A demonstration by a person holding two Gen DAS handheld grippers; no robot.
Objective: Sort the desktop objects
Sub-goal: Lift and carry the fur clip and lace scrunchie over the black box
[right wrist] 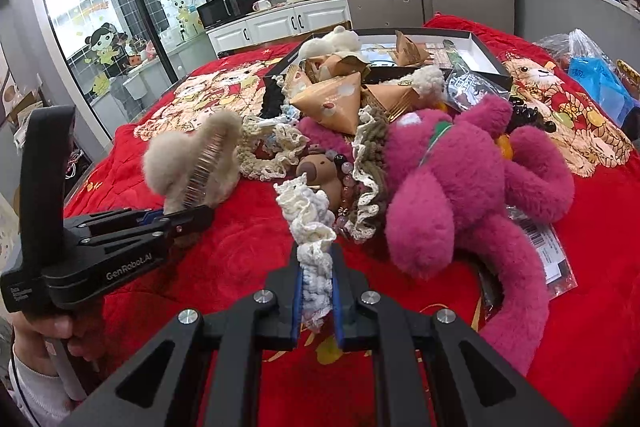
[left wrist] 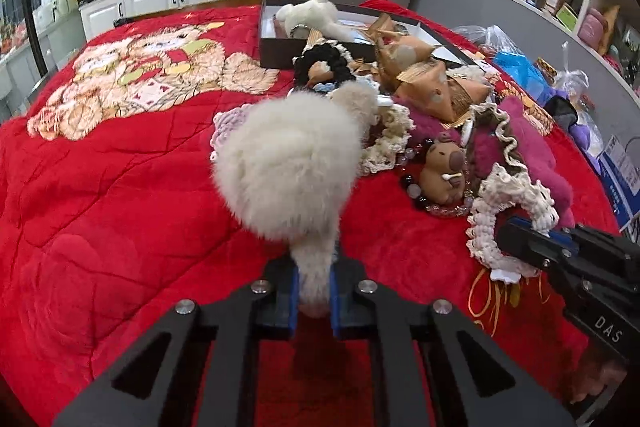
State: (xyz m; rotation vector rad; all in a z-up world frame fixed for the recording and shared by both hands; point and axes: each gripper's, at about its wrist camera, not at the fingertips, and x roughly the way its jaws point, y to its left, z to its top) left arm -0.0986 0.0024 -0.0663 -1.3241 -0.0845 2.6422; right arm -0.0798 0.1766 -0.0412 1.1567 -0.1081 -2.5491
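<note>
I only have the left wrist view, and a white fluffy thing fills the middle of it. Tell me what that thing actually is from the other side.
Observer: The right wrist view shows the fluffy piece is a fur-covered hair clip with a row of metal comb teeth along its inner edge.
Operator: Report how the left hand-held gripper has it.
Observer: The left hand-held gripper is shut on the clip's lower end, and the clip stands up clear of the red blanket.
Operator: Now say what the right hand-held gripper is holding.
Observer: The right hand-held gripper is shut on a cream crocheted scrunchie.
Operator: Name what lies right of it.
Observer: A magenta plush bear, lying on its back.
</note>
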